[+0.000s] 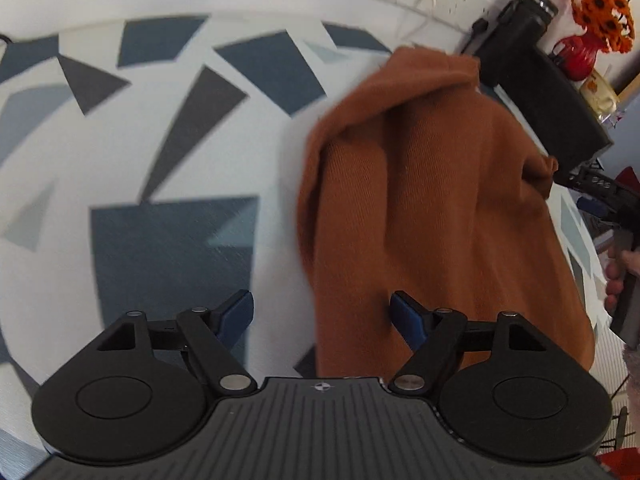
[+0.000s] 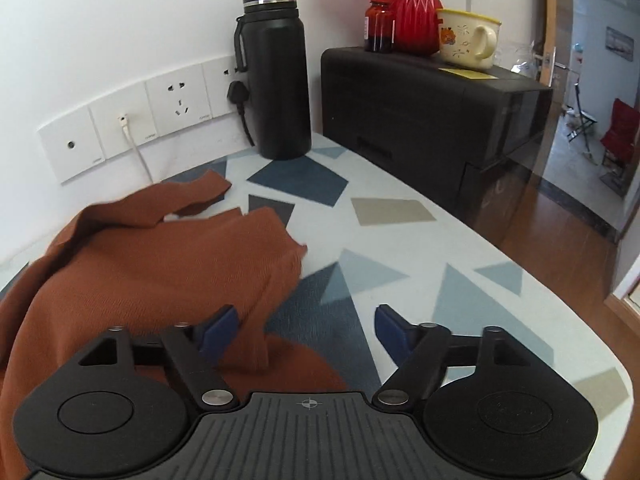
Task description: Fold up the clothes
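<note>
Lying in a loose heap on the table (image 2: 400, 208) with the white, blue and grey shapes: the orange-brown cloth (image 1: 440, 208), bunched up with soft folds and one flap poking out toward the wall. Hanging above the table with fingers spread wide apart and nothing between them: the left gripper (image 1: 322, 312), one blue pad (image 1: 236, 312) sitting over the bare table, the other over the edge of the cloth. Hanging just beside the cloth with fingers also spread wide and holding nothing: the right gripper (image 2: 306, 332), its left pad over the cloth's edge, its right pad over a blue triangle on the table. Showing at the far right of the left view: a hand (image 1: 618, 276) wrapped around a grey handle. Standing by the wall behind the cloth: a tall black bottle (image 2: 276, 80), next to the white wall sockets (image 2: 176, 108). Sitting beside the bottle: a black box (image 2: 420, 100), carrying a red vase (image 2: 414, 8) with orange flowers, a small brown bottle (image 2: 380, 20) and a cream mug (image 2: 468, 38)
</note>
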Motion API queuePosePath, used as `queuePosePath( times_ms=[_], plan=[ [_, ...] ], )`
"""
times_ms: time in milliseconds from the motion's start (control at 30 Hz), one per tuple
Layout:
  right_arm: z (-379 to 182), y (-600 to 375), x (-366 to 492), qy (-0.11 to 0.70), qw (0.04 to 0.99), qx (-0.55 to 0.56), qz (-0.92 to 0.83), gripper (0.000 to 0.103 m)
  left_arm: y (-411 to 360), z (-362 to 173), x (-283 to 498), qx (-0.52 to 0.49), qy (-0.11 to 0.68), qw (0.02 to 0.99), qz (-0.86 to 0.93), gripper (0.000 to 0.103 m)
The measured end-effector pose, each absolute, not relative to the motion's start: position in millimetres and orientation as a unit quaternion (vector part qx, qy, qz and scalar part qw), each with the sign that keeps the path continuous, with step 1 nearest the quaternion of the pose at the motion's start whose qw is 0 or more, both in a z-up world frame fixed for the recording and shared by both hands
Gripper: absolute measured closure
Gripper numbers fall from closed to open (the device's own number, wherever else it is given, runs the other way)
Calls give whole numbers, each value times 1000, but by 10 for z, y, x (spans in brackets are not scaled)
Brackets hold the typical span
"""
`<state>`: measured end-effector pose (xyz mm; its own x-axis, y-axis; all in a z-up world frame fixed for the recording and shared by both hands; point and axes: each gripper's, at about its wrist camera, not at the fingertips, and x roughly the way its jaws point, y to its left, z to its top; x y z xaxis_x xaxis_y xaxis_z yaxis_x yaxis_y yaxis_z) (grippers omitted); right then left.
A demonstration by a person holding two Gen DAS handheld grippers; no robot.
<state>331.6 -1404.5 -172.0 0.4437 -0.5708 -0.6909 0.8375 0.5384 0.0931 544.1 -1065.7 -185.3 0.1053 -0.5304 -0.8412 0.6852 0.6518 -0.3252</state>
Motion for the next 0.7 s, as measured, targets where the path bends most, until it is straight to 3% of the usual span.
queuePosePath(
  times_ms=[133,167,200,267,400,500,700],
  plan=[
    [-1738,-13761,3141,345,830,201,-390,15,-10757,-1858,5252,101,510,750,-409,17],
    [-1767,-13691,3119,358,832,191,-377,13,-10770,-1851,5217,108,502,755,-408,33],
    [-1799,-13619,3114,376,832,177,-367,12,-10768,-1842,5205,107,500,757,-407,65],
    [-1876,-13525,3100,399,829,162,-357,12,-10757,-1825,5191,102,500,757,-408,83],
    [-2052,-13490,3102,422,822,187,-332,12,-10582,-1760,5185,81,496,769,-394,86],
    [-2107,-13407,3180,419,835,184,-307,3,-10369,-1723,5161,65,498,775,-383,86],
    [-2142,-13010,3611,430,870,120,-210,1,-9719,-1678,4991,54,515,792,-323,86]
  ],
)
